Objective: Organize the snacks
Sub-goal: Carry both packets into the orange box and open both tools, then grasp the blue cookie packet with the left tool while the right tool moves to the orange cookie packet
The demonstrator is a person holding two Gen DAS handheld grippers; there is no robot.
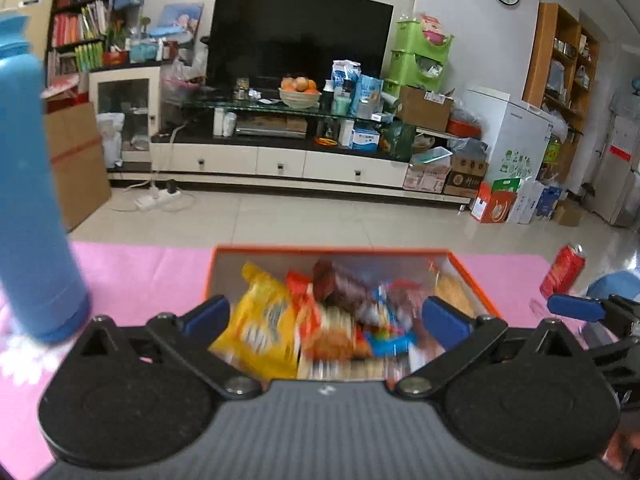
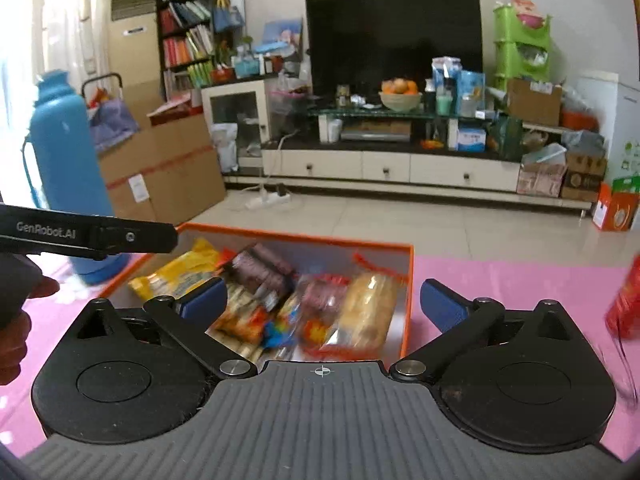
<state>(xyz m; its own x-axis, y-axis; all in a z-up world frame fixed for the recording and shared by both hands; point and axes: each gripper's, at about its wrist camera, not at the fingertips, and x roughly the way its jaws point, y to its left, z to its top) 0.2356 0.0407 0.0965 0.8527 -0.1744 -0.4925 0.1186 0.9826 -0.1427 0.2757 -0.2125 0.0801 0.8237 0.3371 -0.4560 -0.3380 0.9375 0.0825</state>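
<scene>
The left gripper (image 1: 326, 316) and the right gripper (image 2: 322, 300) are both seen with jaws spread wide and nothing gripped between the blue pads. An orange-rimmed box (image 2: 410, 292) is set on a pink mat (image 2: 500, 276), and the snacks (image 1: 320, 320) are piled inside it (a yellow packet (image 1: 260, 328) lies at its left side, a bread-like pack (image 2: 368, 312) at its right). A blue flask (image 2: 68, 160) stands left of the box, a red can (image 1: 562, 274) to its right.
</scene>
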